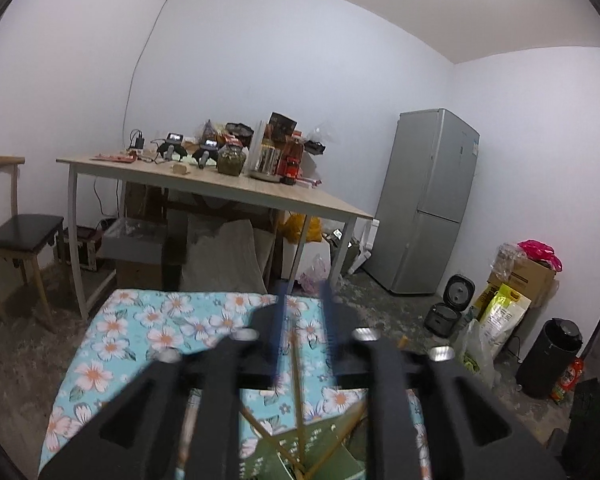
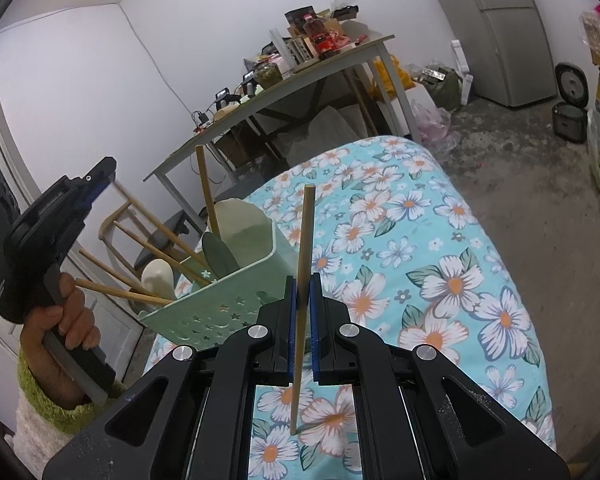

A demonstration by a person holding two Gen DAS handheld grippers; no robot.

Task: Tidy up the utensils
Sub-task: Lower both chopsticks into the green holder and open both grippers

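- Your left hand-held gripper point(image 2: 107, 169) is up at the far left, jaws a bit apart, nothing between them.
- Next over, the green holder point(image 2: 220, 304) sits tilted on the flowery counter point(image 2: 440, 248), chopsticks point(image 2: 160, 252) and spoons poking out.
- Your right hand-held gripper point(image 2: 303, 286) is clamped tight on one chopstick point(image 2: 306, 240), standing nearly upright just right of the holder.

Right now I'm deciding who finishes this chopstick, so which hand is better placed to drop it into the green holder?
Right. The right gripper is already shut on the upright chopstick, just beside the green holder. The left gripper is held away from the holder, open with nothing between its fingers.
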